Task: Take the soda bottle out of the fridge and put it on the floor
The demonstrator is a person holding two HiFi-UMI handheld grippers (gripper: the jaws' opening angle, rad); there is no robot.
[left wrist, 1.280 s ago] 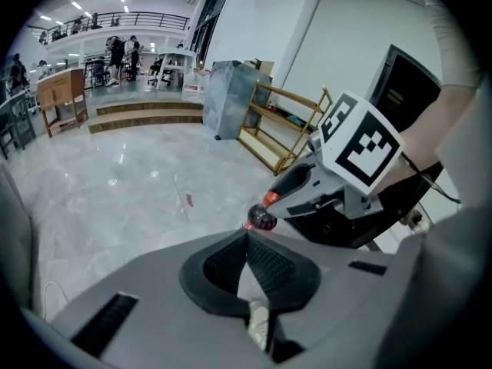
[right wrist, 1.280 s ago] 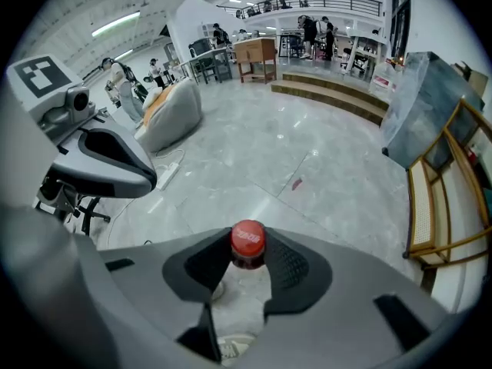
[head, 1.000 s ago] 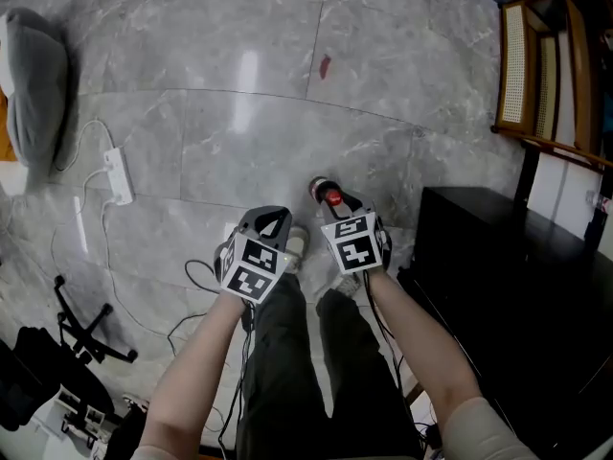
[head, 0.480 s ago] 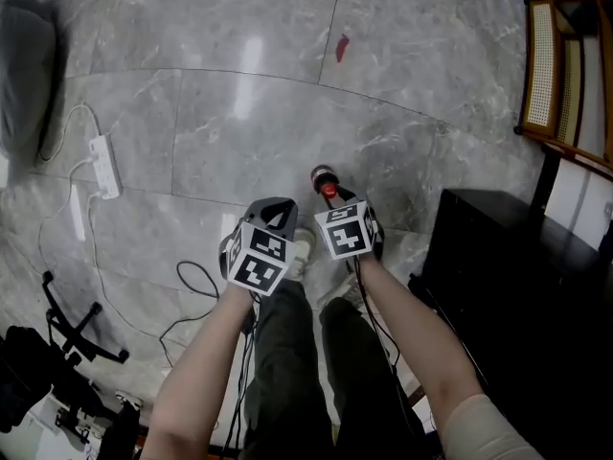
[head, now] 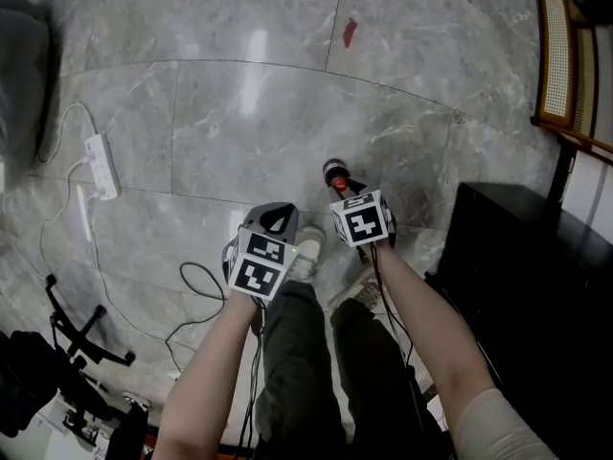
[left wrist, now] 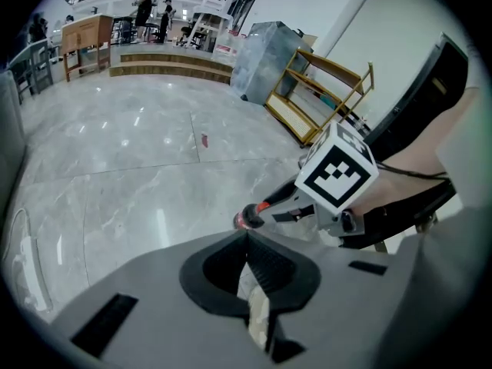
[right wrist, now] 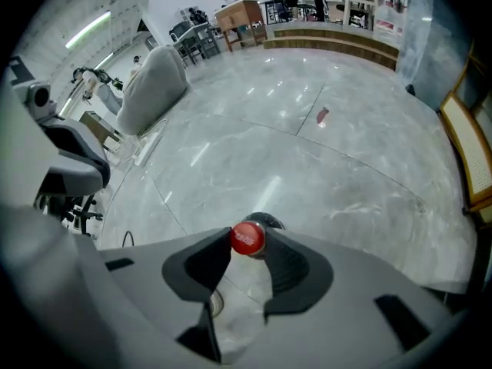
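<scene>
Head view: the right gripper holds the soda bottle by its neck, above the floor and just ahead of the person's shoes. I would lower it straight down, cap up, and open only once the base sits flat.

Left gripper view: the left gripper has its jaws pressed together on nothing, and the bottle is just beyond them.

Right gripper view: the red cap sits between the jaws, which are partly open and clamped on it from both sides.
</scene>
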